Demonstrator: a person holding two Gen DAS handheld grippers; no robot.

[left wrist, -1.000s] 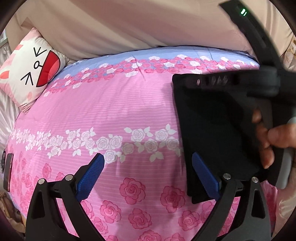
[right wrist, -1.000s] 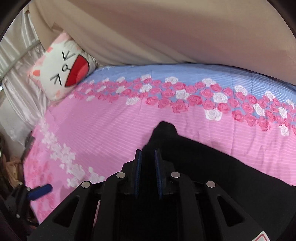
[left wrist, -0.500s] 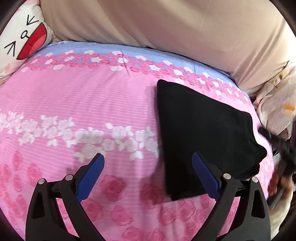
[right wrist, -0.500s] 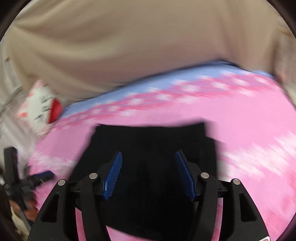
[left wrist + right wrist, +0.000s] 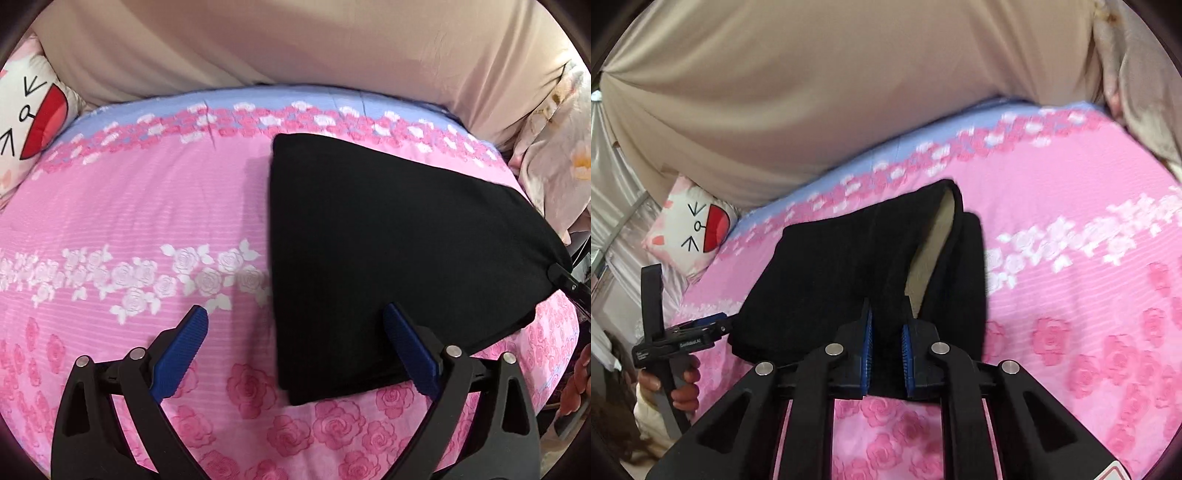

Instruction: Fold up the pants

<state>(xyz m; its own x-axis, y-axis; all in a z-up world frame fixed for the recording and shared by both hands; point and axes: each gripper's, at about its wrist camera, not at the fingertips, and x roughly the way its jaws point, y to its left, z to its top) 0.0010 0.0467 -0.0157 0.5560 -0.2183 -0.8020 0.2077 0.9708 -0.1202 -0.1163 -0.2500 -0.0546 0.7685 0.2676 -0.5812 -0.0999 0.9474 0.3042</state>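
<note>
Pink bedspread (image 5: pixel 147 206); right gripper (image 5: pixel 886 343) jaws pinch black pants (image 5: pixel 831 273), left gripper (image 5: pixel 295 354) hovers spread.

Black pants (image 5: pixel 388 240) lie on a pink rose-patterned bed sheet (image 5: pixel 147 206); the pillow (image 5: pixel 26 114) is white and red.

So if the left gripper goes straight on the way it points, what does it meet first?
Probably the left edge of the folded black pants: the open left gripper straddles that edge, one finger over the pink floral bedspread, the other over the pants. Its height above the bed is unclear.
</note>
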